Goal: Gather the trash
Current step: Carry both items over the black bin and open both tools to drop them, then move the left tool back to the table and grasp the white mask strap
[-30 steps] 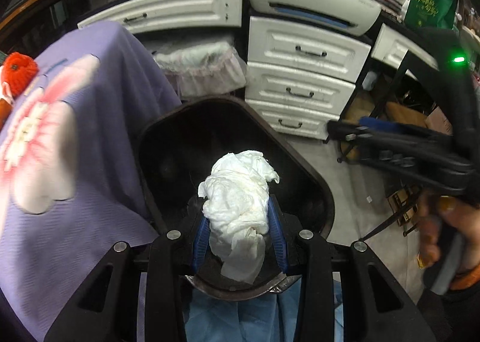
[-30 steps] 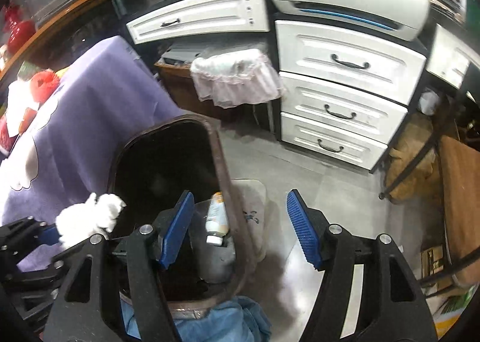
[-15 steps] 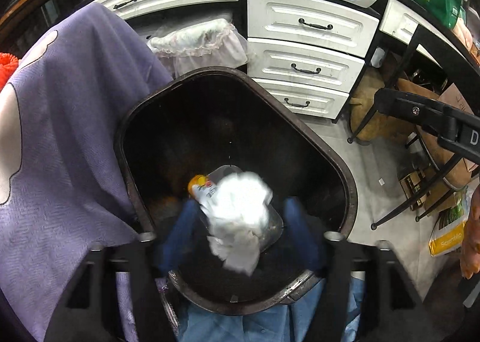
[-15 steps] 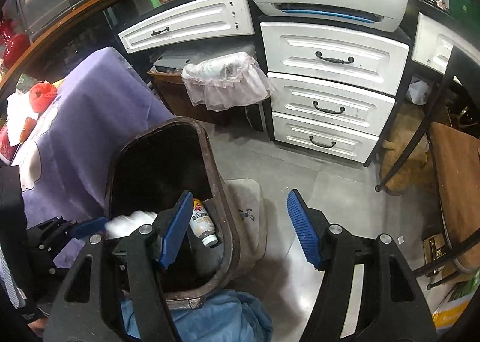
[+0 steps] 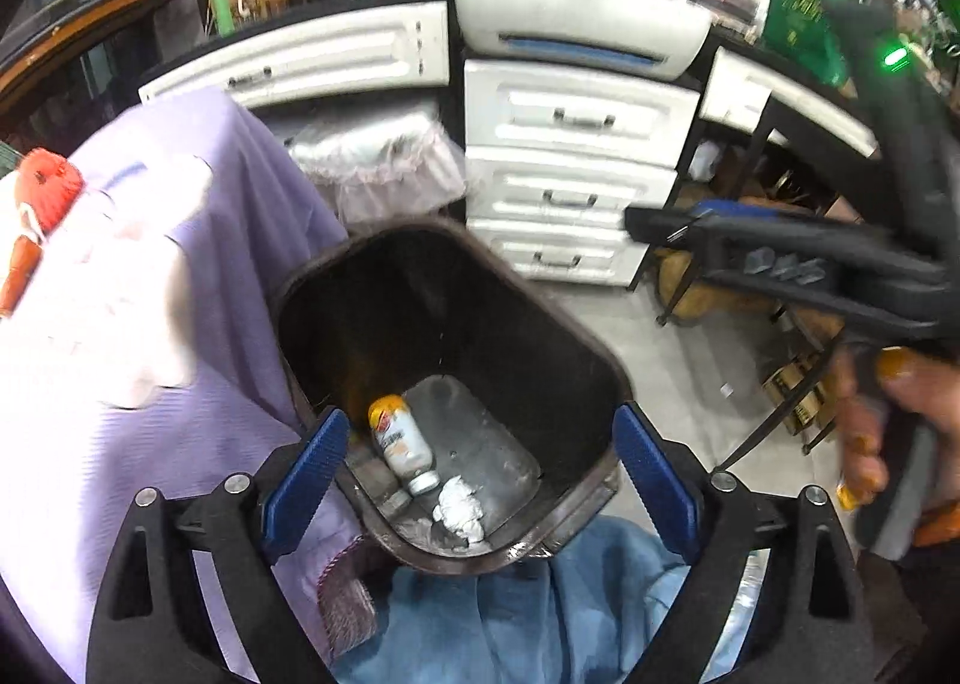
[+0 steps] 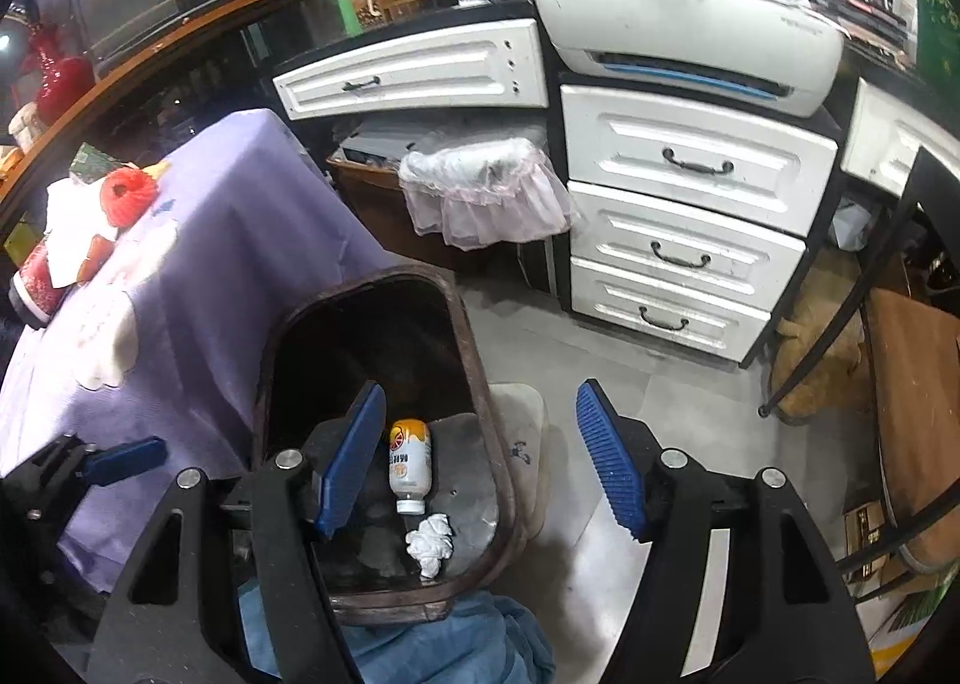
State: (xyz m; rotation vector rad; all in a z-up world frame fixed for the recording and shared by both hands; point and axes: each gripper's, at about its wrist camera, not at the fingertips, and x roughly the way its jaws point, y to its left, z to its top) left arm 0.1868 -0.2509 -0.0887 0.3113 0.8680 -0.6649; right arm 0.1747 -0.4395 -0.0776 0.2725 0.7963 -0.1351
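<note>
Left gripper (image 5: 480,468) fingers just opened; tissue wad (image 5: 459,507) apparently dropped into bin (image 5: 600,366).

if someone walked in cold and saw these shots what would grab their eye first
The dark brown plastic trash bin standing on the floor in the centre draws the eye, with a small white bottle with an orange cap and a crumpled white tissue lying on its bottom. The left gripper hangs open and empty above it. To the left, a purple tablecloth carries a bright red ball of yarn.
</note>
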